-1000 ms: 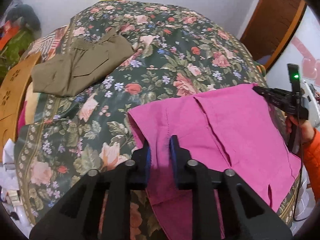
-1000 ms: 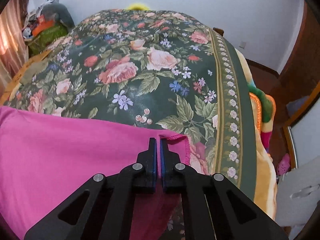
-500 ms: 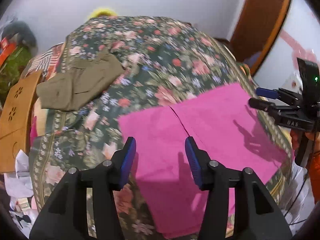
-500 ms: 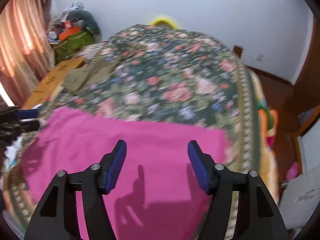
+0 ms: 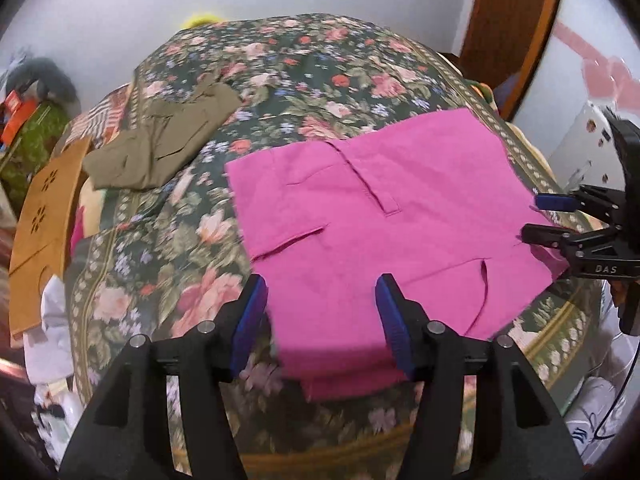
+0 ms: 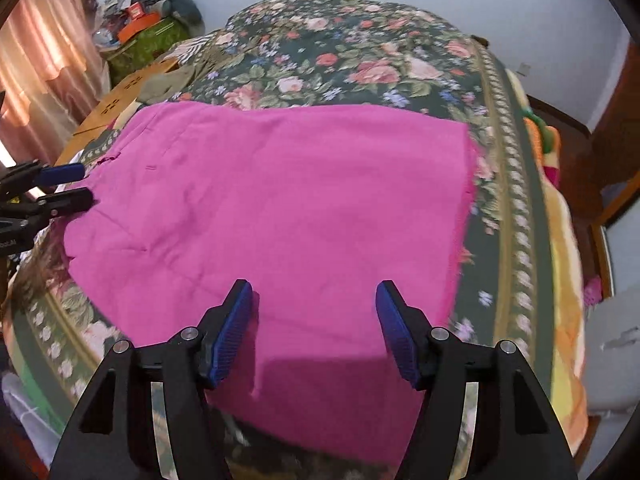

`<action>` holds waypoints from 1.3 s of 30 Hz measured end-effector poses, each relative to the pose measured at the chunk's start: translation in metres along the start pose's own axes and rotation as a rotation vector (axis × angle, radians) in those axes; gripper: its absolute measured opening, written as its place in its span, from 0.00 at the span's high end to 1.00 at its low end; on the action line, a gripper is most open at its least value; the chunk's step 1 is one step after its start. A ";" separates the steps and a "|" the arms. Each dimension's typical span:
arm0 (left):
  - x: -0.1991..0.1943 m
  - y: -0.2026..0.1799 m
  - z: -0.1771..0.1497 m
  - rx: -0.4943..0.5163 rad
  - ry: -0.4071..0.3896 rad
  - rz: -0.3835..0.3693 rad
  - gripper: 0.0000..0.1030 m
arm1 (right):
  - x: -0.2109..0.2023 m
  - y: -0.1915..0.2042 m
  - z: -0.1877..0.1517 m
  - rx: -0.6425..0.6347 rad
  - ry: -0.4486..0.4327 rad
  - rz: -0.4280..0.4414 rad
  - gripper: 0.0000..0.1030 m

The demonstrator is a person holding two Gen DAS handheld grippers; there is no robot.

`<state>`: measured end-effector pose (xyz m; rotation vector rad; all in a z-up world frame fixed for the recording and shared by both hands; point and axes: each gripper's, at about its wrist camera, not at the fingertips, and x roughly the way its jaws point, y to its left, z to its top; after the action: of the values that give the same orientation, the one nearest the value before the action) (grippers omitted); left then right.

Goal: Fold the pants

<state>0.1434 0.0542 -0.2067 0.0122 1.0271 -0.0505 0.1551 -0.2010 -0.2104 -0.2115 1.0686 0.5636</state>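
The bed (image 5: 320, 80), covered by a floral bedspread (image 6: 360, 48), fills the room. The pink pants (image 5: 400, 208) lie flat across its near end, one folded edge hanging over the near side. Olive pants (image 5: 160, 148) lie folded at the far left. The left gripper (image 5: 320, 320) hovers above the pink fabric; its fingers (image 5: 250, 320), which have just been opening, stand apart and hold nothing. The right gripper (image 6: 316, 320) likewise stands apart and empty.

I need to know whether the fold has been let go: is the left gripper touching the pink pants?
Apart. In the left wrist view the left gripper stands open above the pink pants, nothing between its pads.
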 end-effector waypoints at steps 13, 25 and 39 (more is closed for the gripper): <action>-0.042 0.030 -0.018 -0.327 0.037 -0.176 0.35 | -0.028 0.035 0.006 -0.060 -0.141 0.053 0.42; -0.007 0.023 -0.038 -0.576 0.150 -0.458 0.35 | 0.006 0.041 -0.017 -0.065 -0.077 0.097 0.42; 0.014 0.020 -0.034 -0.789 0.122 -0.383 0.35 | 0.008 0.037 -0.020 -0.063 -0.076 0.134 0.41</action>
<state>0.1227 0.0747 -0.2360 -0.9086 1.1025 0.0101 0.1225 -0.1757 -0.2229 -0.1729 0.9970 0.7208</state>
